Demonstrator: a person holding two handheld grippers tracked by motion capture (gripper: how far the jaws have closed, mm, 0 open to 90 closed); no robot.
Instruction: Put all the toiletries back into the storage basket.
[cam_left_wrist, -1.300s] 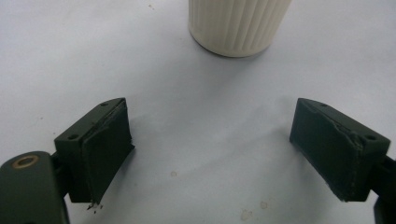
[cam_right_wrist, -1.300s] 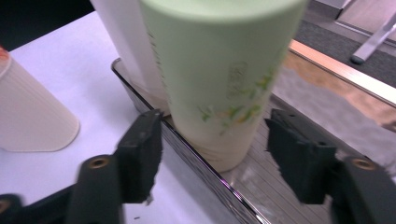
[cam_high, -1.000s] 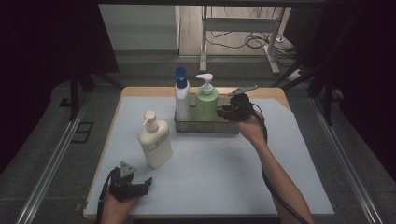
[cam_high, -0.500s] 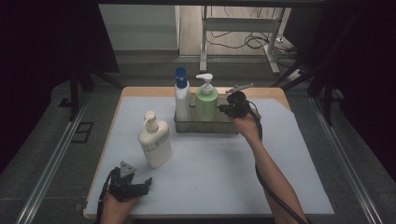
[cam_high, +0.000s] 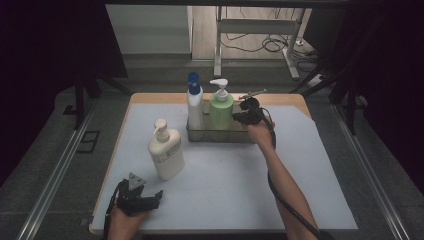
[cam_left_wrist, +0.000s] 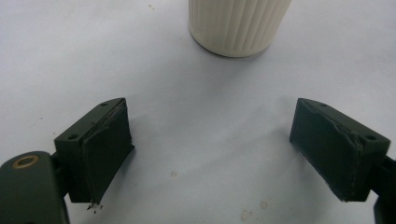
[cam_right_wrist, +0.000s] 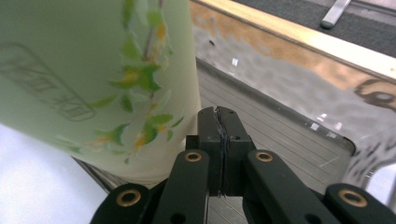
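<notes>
A clear tray (cam_high: 246, 137) at the back of the white mat holds a blue-capped white bottle (cam_high: 195, 107) and a green pump bottle (cam_high: 220, 112). My right gripper (cam_high: 239, 117) sits at the tray just right of the green bottle (cam_right_wrist: 93, 70). Its jaws (cam_right_wrist: 218, 121) are shut with the pads together, low over the tray's ridged floor (cam_right_wrist: 280, 135). Whether the clear wall is pinched between them I cannot tell. A cream pump bottle (cam_high: 166, 152) stands on the mat at the left. My left gripper (cam_high: 157, 196) rests near the front edge, open (cam_left_wrist: 210, 149), with the cream bottle's base (cam_left_wrist: 238, 23) ahead of it.
The white mat (cam_high: 225, 175) covers a wooden table whose bare edge (cam_high: 280, 97) runs behind the tray. A metal rail (cam_high: 55, 170) runs along the floor at the left, and a cable trails from the right hand along the forearm.
The right hand has shifted slightly left and down at the tray, closer to the green bottle. The left hand and the bottles have stayed put.
</notes>
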